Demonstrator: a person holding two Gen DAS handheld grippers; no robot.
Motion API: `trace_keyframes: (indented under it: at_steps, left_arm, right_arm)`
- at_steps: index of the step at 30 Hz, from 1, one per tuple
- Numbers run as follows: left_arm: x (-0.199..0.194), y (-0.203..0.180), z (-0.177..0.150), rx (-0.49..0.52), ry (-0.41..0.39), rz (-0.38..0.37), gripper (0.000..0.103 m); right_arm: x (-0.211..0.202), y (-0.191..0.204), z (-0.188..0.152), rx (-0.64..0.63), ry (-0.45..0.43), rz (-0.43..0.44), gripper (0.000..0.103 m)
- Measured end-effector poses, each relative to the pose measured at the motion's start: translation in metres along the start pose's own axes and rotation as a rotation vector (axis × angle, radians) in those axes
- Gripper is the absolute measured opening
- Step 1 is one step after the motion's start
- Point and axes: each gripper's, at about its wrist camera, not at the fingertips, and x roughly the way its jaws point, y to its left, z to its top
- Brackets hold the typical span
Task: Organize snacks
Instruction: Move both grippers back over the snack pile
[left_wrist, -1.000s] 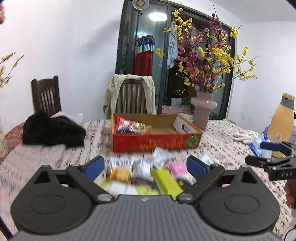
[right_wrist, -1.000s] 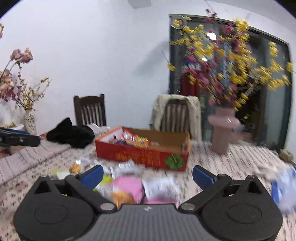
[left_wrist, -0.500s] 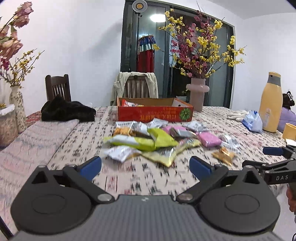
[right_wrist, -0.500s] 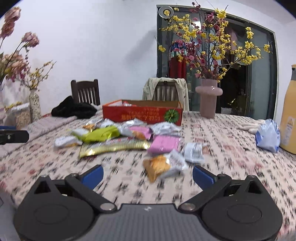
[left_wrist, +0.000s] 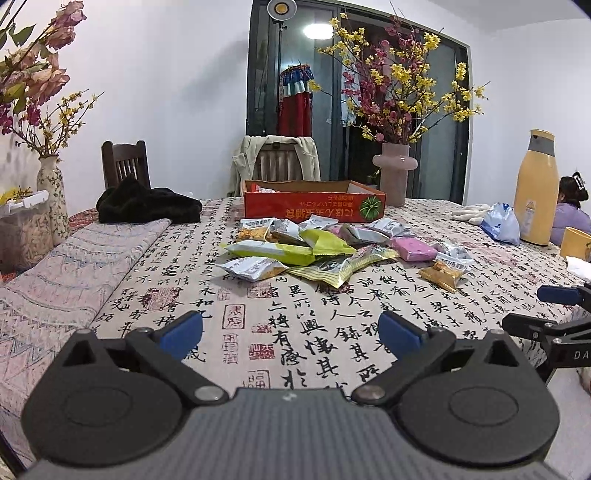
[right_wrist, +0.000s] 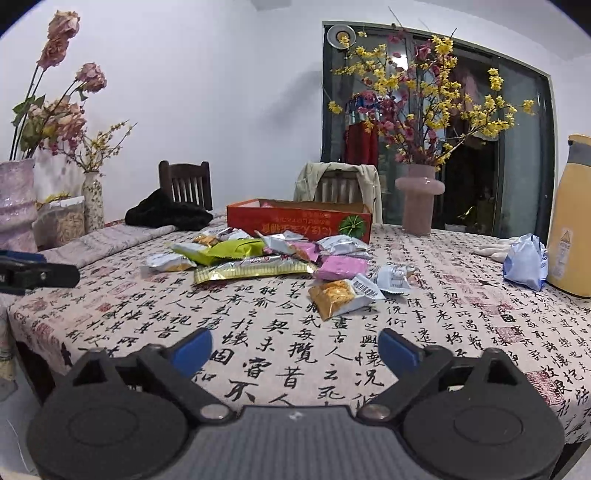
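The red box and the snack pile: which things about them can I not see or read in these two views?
- Red box contents: both views, the front wall hides nearly all.
- Lower packets in the pile: both views, covered by upper packets, uncountable.
- Packet print: too small to read.
- Yellow flask: right view, cut off by the edge.

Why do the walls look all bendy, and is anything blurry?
Left wrist view: the fisheye lens curves the window frame and darkens the corners; a round lamp glares above it; the snacks look sharp. Right wrist view: same bending, and the tablecloth writing is crisp.
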Motion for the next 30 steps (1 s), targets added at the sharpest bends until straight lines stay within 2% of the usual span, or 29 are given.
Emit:
trace_keyframes:
  at_steps: [6, 14, 18, 23, 26, 30]
  left_arm:
    - [0.009, 0.001, -0.004, -0.014, 0.033, -0.014, 0.102]
    - [0.036, 0.004, -0.002, -0.010, 0.084, -0.025, 0.098]
    - [0.054, 0.010, 0.007, 0.001, 0.092, -0.014, 0.098]
    - [0.079, 0.019, 0.026, 0.016, 0.086, 0.005, 0.097]
    - [0.100, 0.023, 0.037, 0.037, 0.096, 0.009, 0.097]
    - [0.130, 0.029, 0.049, 0.084, 0.114, 0.003, 0.094]
  right_arm:
    - [0.003, -0.005, -0.003, 0.043, 0.000, 0.023, 0.085]
    - [0.027, -0.017, -0.004, 0.095, 0.056, 0.015, 0.079]
    - [0.044, -0.024, 0.004, 0.117, 0.082, 0.009, 0.079]
    - [0.070, -0.037, 0.018, 0.230, 0.140, 0.047, 0.077]
    - [0.089, -0.043, 0.026, 0.271, 0.170, 0.025, 0.073]
    - [0.113, -0.051, 0.034, 0.301, 0.208, 0.009, 0.073]
